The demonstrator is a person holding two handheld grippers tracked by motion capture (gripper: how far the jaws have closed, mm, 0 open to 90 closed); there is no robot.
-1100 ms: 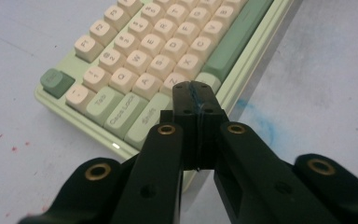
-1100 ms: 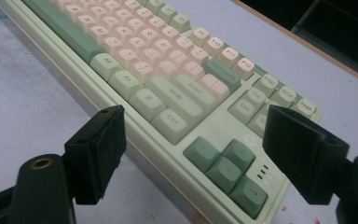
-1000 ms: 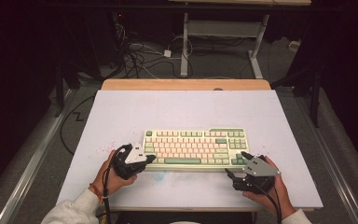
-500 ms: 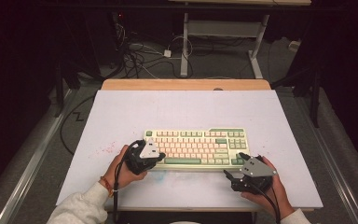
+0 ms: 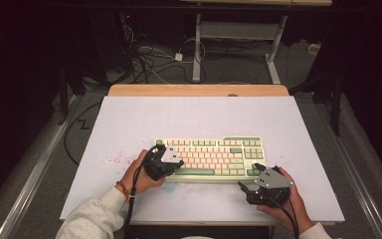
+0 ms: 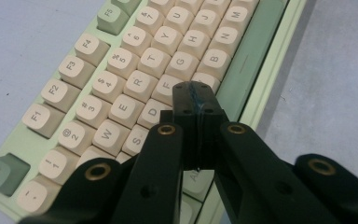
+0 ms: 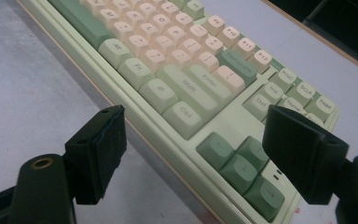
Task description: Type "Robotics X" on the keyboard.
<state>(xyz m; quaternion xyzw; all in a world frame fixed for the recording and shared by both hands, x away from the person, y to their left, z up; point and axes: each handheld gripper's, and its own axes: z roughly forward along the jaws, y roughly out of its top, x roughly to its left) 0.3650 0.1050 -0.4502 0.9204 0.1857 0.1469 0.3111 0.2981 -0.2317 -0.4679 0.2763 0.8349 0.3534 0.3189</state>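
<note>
pale green keyboard (image 5: 209, 157) with cream keys: near front edge of grey table (image 5: 129, 124) | left gripper (image 6: 196, 100): jaws pressed together, empty, over letter keys | right gripper (image 7: 200, 154): jaws wide, at keyboard's arrow-key corner

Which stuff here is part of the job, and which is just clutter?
In play:
- keyboard
- left gripper, jaws shut, tip over the keys near F and G
- right gripper, jaws open, at the keyboard's arrow-key corner

Lying about:
- cables on the floor behind the table
- white frame legs beyond the table
- pink specks on the table
</note>
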